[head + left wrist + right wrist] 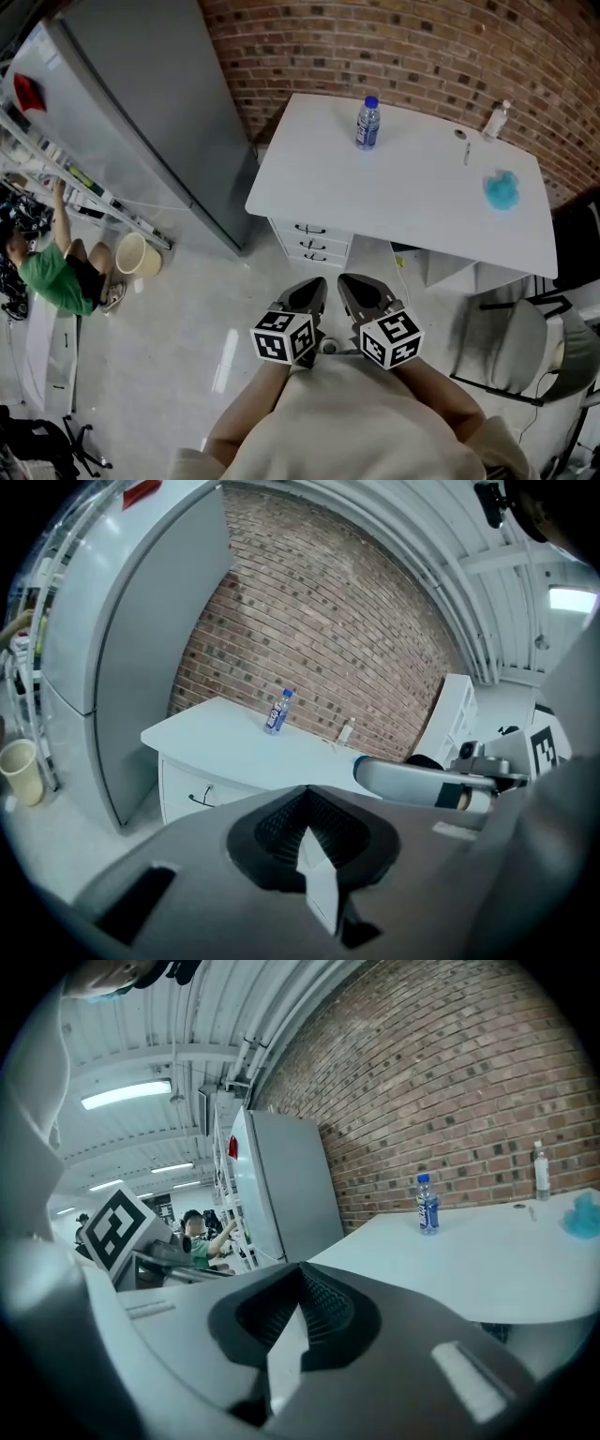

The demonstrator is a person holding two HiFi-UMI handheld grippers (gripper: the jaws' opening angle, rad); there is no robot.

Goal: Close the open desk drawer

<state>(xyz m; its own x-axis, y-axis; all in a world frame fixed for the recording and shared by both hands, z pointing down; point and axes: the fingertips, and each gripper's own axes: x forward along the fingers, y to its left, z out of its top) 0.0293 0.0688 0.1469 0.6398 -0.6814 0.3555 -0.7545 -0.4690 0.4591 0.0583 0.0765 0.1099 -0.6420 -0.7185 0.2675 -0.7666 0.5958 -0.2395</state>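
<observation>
While L gripper (317, 284), R gripper (347, 280) sit shut, desk drawers (314, 242) flush.

This looks like a workshop-style lab or office in an industrial building. A bare red brick wall (403, 47) runs across the top of the head view, and the floor (187, 337) is pale polished concrete. The right gripper view shows an open ceiling with exposed pipes (272, 1016) and strip lights (127, 1094) at upper left. Office furniture stands at centre: a white desk (403, 197) with a drawer unit (314, 242). At left are a tall grey cabinet (141, 103) (possibly a fridge) and metal shelving (66, 173), where a person (56, 272) crouches.
</observation>
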